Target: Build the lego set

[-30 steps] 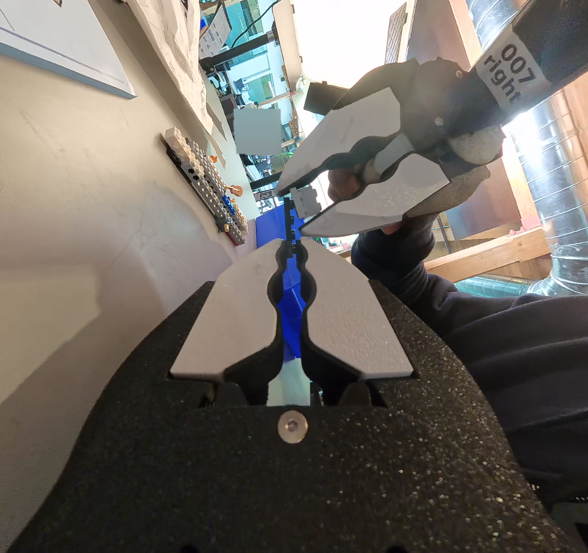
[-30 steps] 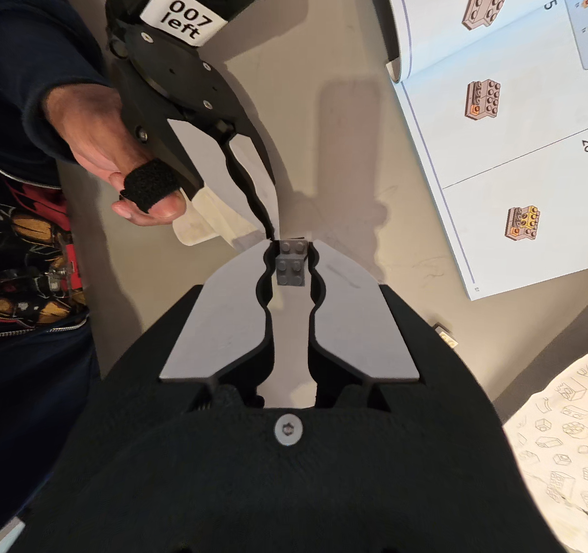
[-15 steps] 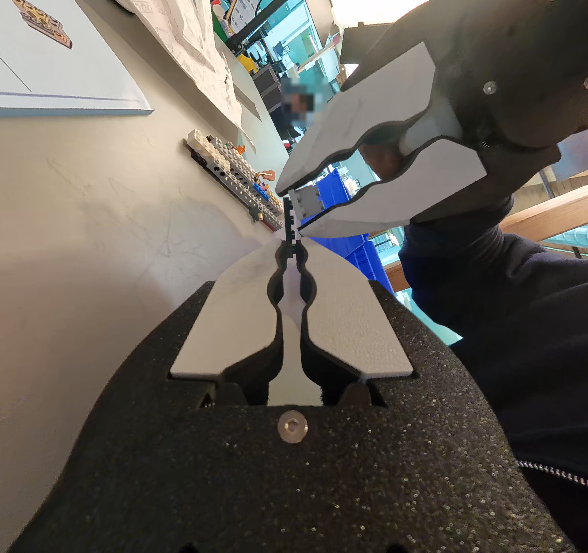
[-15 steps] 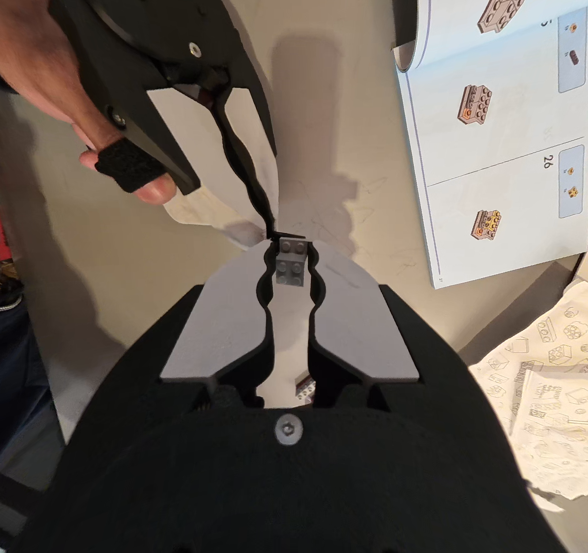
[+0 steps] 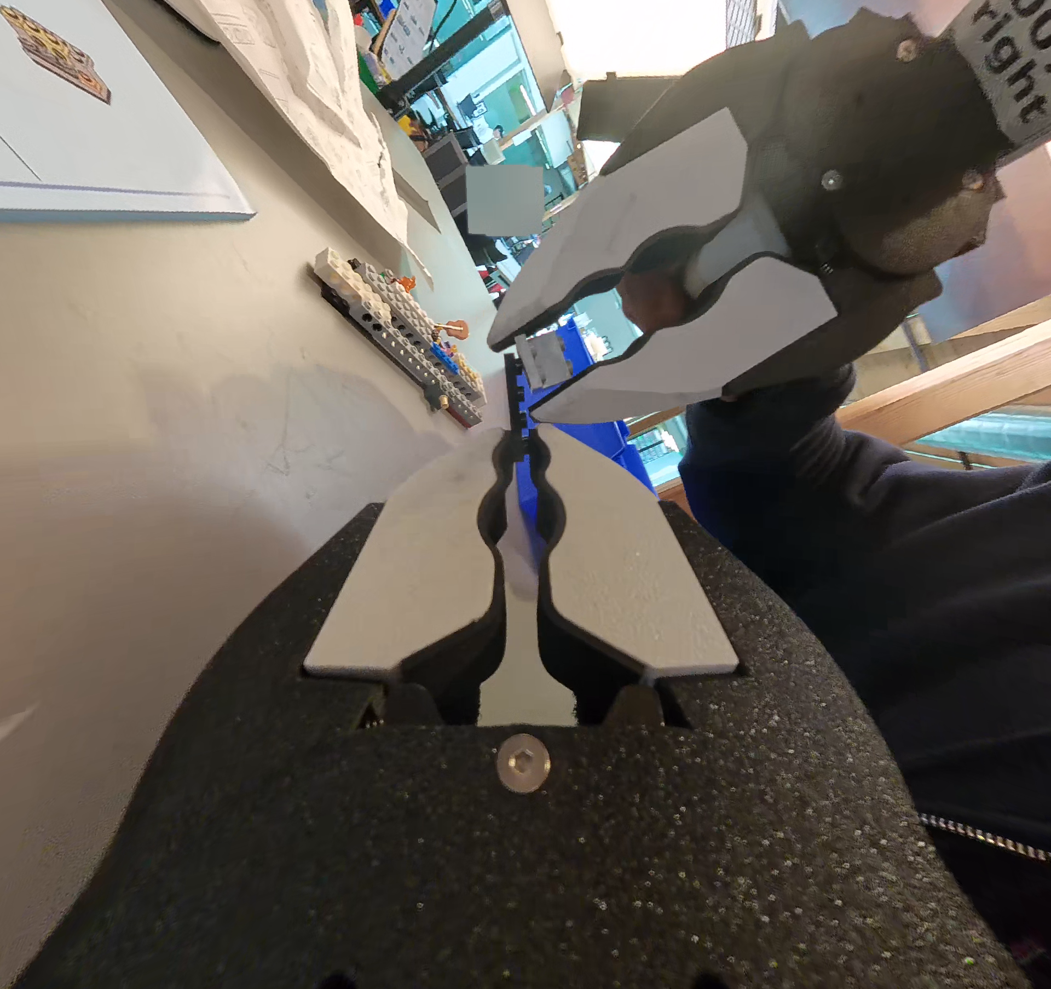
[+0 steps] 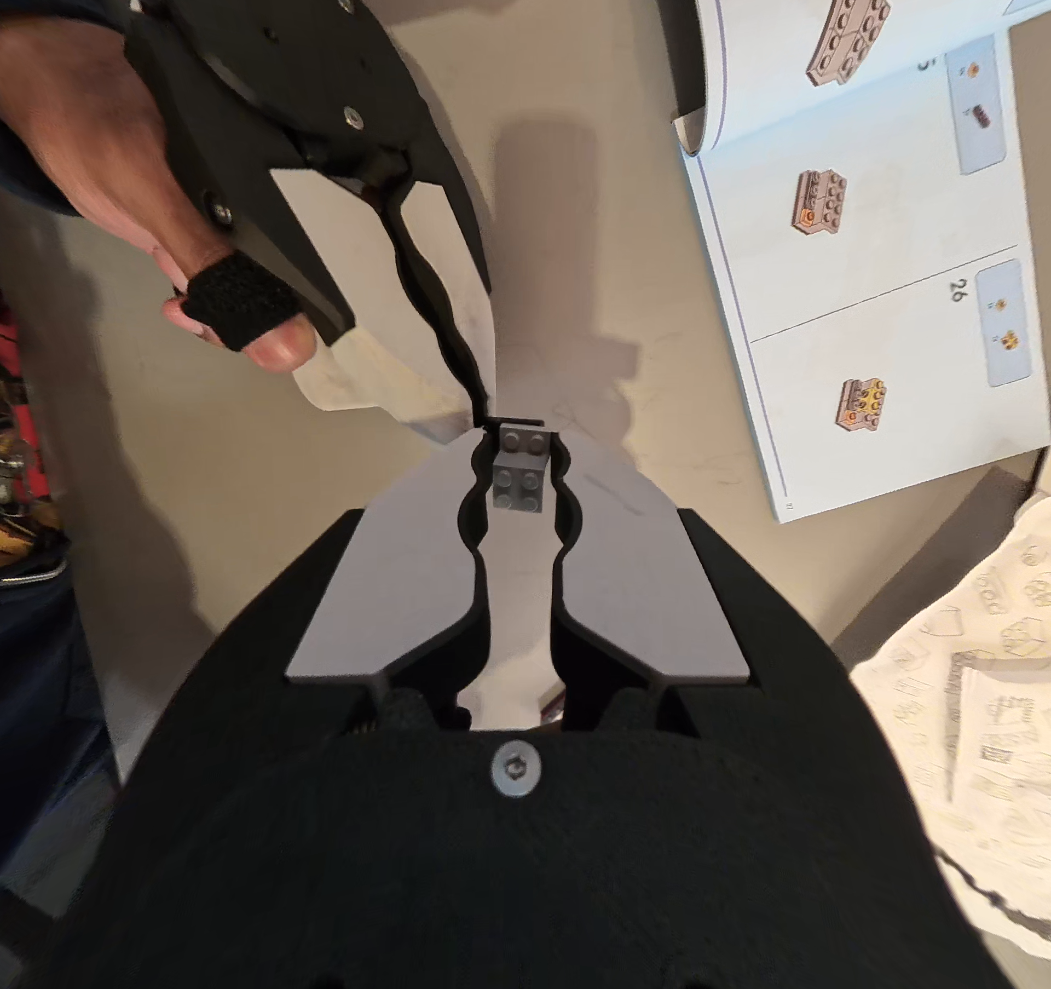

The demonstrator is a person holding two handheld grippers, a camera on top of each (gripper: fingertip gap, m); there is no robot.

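My left gripper [image 5: 518,438] is shut on a thin black studded plate [image 5: 516,393], seen edge-on and sticking up from its tips. My right gripper [image 6: 520,441] is shut on a small grey bracket brick [image 6: 520,469], with both pads pressed on its sides. In the left wrist view the right gripper [image 5: 514,378] comes in from the right and holds the grey brick [image 5: 546,358] against the plate's studded face. In the right wrist view the left gripper [image 6: 480,421] reaches in from the upper left, and the plate [image 6: 520,423] shows as a thin black edge just beyond the grey brick.
An open instruction booklet [image 6: 853,279] lies to the right on the beige table [image 6: 597,222]. Printed paper sheets [image 6: 967,734] lie at the lower right. A long grey brick assembly [image 5: 398,330] lies on the table, with a blue bin [image 5: 597,438] beyond. A hand [image 6: 142,165] holds the left gripper. My left and right fingertips are right by each other.
Both grippers have moved and tilted together over the table, so the background has shifted. Each keeps its piece, and the grey brick stays at the black plate.
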